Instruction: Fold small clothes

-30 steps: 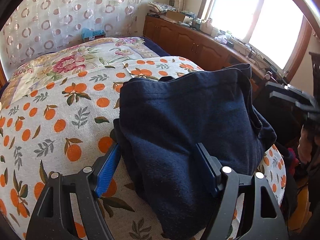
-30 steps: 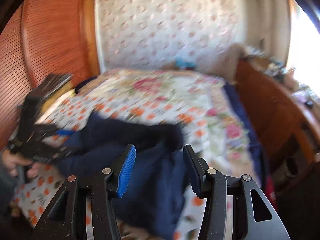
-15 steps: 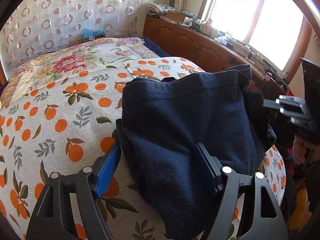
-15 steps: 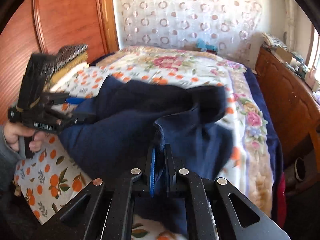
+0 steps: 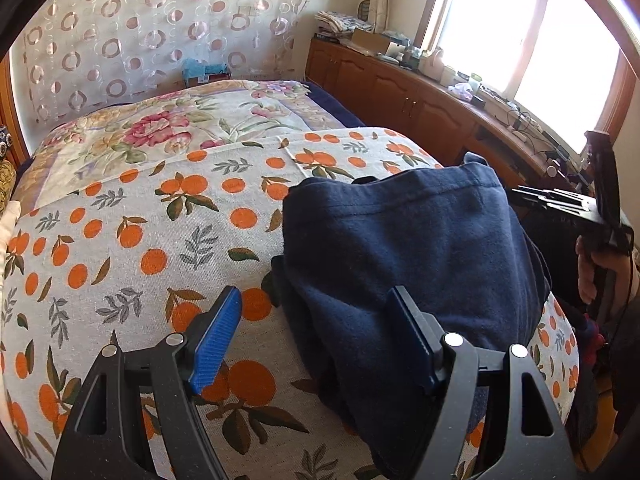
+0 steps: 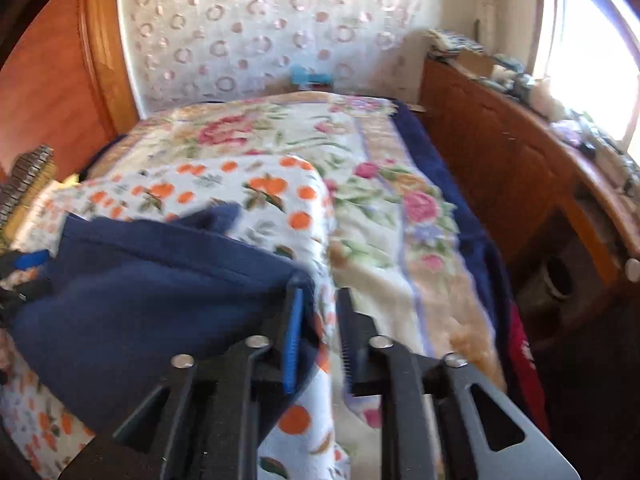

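One dark navy fleece garment (image 5: 404, 248) lies bunched and partly doubled over at the near right corner of the bed, on the white cover printed with oranges and leaves (image 5: 132, 240), its stitched hem running across the top of the heap. My left gripper (image 5: 316, 336) stands wide over the near edge of that heap: its blue-padded finger (image 5: 216, 340) is out over the bare orange-print cover, while the other finger rests against the navy cloth, so nothing is clamped. From my right wrist view the picture is blurred, but my right gripper (image 6: 318, 336) sits at the garment's right edge with a narrow gap; its jaws have just been opening, and between them I see mostly the orange-print cover, the navy cloth lying against the outer side of the blue pad (image 6: 292, 344). I see no grip there. Farther up the bed lies a floral blanket with pink roses (image 5: 160, 136). Along the right side runs a wooden cabinet (image 5: 400, 88) under a bright window (image 5: 560, 28).
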